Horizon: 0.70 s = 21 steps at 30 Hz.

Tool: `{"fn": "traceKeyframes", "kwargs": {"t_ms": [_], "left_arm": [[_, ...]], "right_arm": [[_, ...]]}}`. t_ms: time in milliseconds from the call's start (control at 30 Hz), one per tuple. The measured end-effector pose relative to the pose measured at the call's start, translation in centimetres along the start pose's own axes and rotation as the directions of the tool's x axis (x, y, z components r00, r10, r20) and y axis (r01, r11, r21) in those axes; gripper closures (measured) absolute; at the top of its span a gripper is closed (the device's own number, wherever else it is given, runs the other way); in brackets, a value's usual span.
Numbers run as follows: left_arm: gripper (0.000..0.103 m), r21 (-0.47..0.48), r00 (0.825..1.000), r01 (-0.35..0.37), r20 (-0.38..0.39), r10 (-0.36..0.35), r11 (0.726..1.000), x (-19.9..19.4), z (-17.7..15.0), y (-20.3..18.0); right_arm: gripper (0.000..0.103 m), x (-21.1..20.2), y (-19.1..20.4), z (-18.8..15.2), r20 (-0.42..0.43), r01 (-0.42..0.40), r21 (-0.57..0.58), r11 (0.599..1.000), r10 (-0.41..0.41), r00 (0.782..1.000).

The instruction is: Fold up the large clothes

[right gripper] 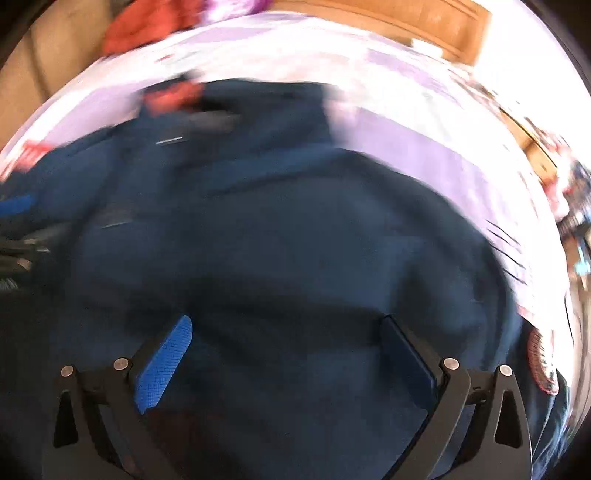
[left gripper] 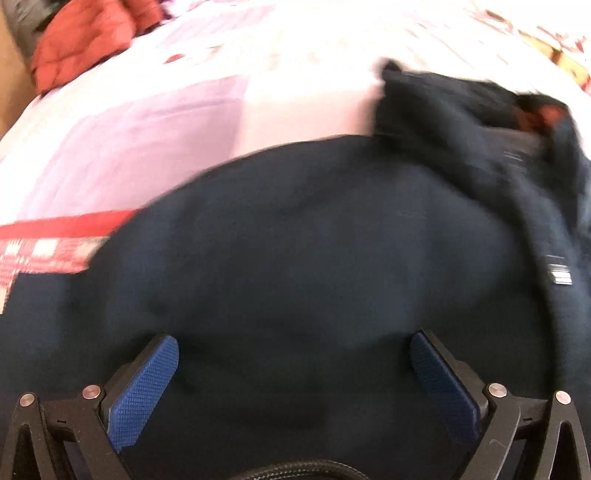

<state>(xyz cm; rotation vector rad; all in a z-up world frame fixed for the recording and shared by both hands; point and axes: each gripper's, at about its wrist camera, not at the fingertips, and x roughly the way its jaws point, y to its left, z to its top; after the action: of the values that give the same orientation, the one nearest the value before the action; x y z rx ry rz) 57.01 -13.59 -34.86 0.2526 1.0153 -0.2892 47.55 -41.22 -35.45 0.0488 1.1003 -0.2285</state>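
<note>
A large dark navy garment [left gripper: 314,240] lies spread on a bed with a pale lilac and white cover [left gripper: 147,129]. Its bunched upper part, with an orange-red lining [left gripper: 535,114], lies at the far right in the left wrist view. My left gripper [left gripper: 293,350] is open and empty just above the cloth. The same garment [right gripper: 295,229] fills the right wrist view, with the lining [right gripper: 173,94] at the far left. My right gripper [right gripper: 286,332] is open and empty over the cloth. Both views are blurred by motion.
An orange-red quilted item [left gripper: 85,40] lies at the far left of the bed, also in the right wrist view [right gripper: 147,26]. A red patterned band [left gripper: 48,240] crosses the cover. A wooden headboard [right gripper: 406,22] stands behind. The left gripper [right gripper: 18,229] shows at the left edge.
</note>
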Motion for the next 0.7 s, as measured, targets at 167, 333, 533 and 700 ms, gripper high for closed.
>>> {"fn": "traceKeyframes", "kwargs": {"t_ms": [167, 333, 533, 700], "left_arm": [[0.0, -0.042, 0.999, -0.037, 0.001, 0.037, 0.998, 1.1, 0.3, 4.6], [0.0, -0.058, 0.999, -0.043, -0.01, 0.043, 0.997, 0.4, -0.8, 5.3], [0.0, 0.036, 0.999, -0.04, 0.0, 0.04, 0.999, -3.6, -5.5, 4.2], [0.0, 0.027, 0.998, -0.062, 0.004, 0.062, 0.998, -7.2, -9.8, 2.8]], "right_arm": [[0.0, -0.1, -9.6, -1.8, -0.018, 0.075, 0.104, 0.992, -0.073, 0.997], [0.0, -0.6, -10.1, -1.8, -0.013, 0.08, 0.069, 0.994, -0.08, 0.997], [0.0, -4.2, -6.8, -7.4, -0.006, 0.06, -0.044, 0.997, -0.06, 0.998], [0.0, -8.6, -6.0, -14.5, 0.006, 0.081, 0.024, 0.996, -0.082, 0.997]]}}
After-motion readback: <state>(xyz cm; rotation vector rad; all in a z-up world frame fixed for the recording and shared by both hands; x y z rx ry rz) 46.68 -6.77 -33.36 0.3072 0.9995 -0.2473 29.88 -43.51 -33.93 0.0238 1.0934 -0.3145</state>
